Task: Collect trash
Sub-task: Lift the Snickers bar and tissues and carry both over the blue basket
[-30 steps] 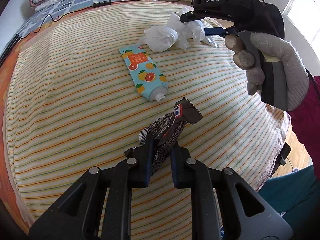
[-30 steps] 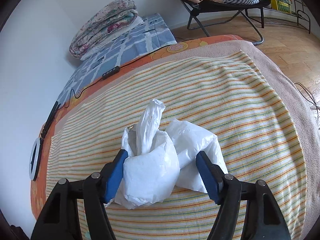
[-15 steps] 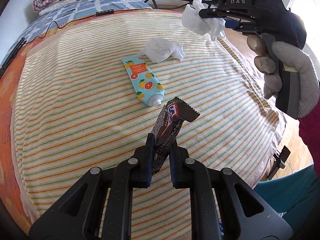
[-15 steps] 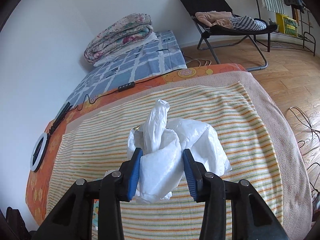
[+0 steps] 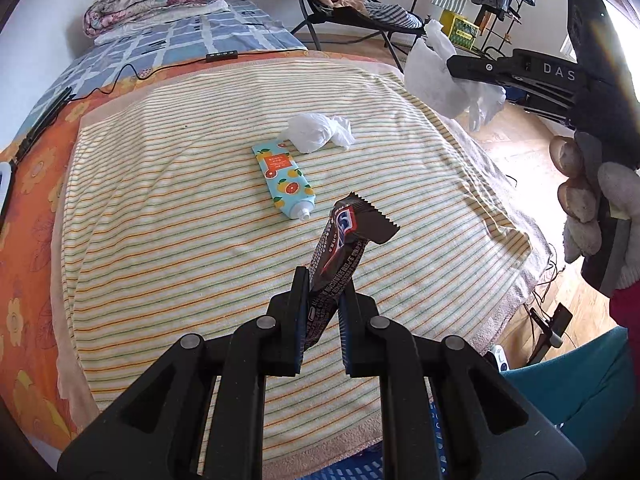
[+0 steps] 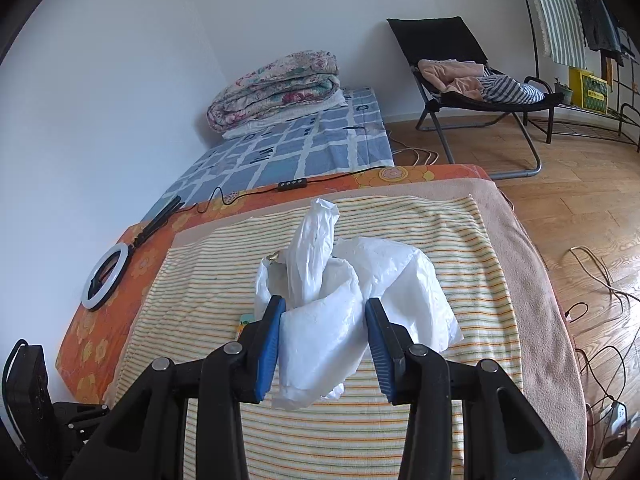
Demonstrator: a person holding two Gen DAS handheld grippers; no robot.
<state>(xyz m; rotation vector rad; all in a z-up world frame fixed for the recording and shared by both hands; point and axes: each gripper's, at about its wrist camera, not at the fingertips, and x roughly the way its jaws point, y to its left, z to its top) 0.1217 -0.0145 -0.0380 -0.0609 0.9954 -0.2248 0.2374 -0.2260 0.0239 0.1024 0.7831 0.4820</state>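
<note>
White plastic bag (image 6: pixel 320 312) clamped in right gripper (image 6: pixel 322 336); brown wrapper (image 5: pixel 340 256), seemingly candy, pinched in left gripper (image 5: pixel 323 320).

Tongs: two, left (image 5: pixel 322 304) and right (image 6: pixel 322 338).
Brown wrapper (image 5: pixel 340 248): one, centre of left view.
White bags: two; one (image 6: pixel 332 300) centre of right view, one (image 5: pixel 318 132) upper centre of left view.
Tube (image 5: pixel 284 180): one.
Ring light (image 6: pixel 105 276): one, left edge.
Folding chair (image 6: pixel 460 68): one, upper right.
Folded quilt (image 6: pixel 276 84): one.
</note>
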